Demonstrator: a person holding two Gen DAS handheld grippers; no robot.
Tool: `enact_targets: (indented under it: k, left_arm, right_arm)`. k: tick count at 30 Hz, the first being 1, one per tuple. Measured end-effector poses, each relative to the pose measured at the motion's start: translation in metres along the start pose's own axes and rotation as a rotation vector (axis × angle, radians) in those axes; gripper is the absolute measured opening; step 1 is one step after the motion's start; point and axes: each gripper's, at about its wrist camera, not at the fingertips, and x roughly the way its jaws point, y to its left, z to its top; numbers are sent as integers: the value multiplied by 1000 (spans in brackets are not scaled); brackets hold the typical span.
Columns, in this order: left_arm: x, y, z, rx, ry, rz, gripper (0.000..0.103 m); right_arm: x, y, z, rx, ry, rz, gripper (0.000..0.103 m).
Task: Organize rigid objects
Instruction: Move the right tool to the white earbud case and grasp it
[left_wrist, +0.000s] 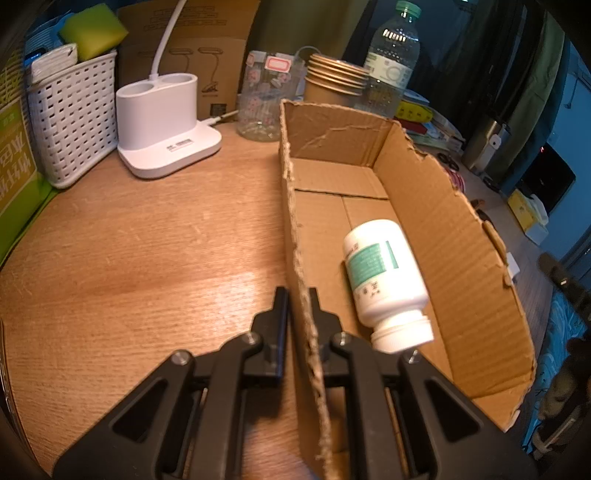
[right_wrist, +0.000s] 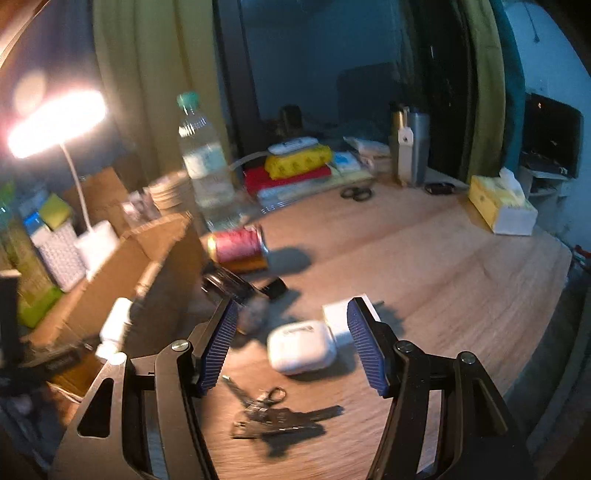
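Note:
My left gripper is shut on the near left wall of an open cardboard box, one finger on each side of the wall. A white pill bottle with a green label lies on its side inside the box. My right gripper is open and empty above the wooden table. Below and between its fingers lie a white earbud case, a small white box and a bunch of keys. A pink can lies on its side beside the box. The view is blurred.
A white lamp base, a white basket, a clear jar, stacked lids and a water bottle stand behind the box. A yellow tissue box, books, scissors and a dark object lie on the table.

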Motion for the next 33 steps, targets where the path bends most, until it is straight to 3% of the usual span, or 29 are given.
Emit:
enact_targets:
  k: [24, 30, 31, 33]
  left_arm:
    - [0, -1, 0, -2, -1, -2, 9]
    - [0, -1, 0, -1, -1, -1, 9]
    - [0, -1, 0, -2, -1, -2, 9]
    - [0, -1, 0, -1, -1, -1, 9]
  right_arm:
    - [59, 11, -16, -82, 195, -18, 65]
    - [61, 10, -15, -84, 199, -21, 65]
    - [61, 10, -15, -89, 197, -25, 59]
    - [60, 11, -16, -97, 192, -26, 58]
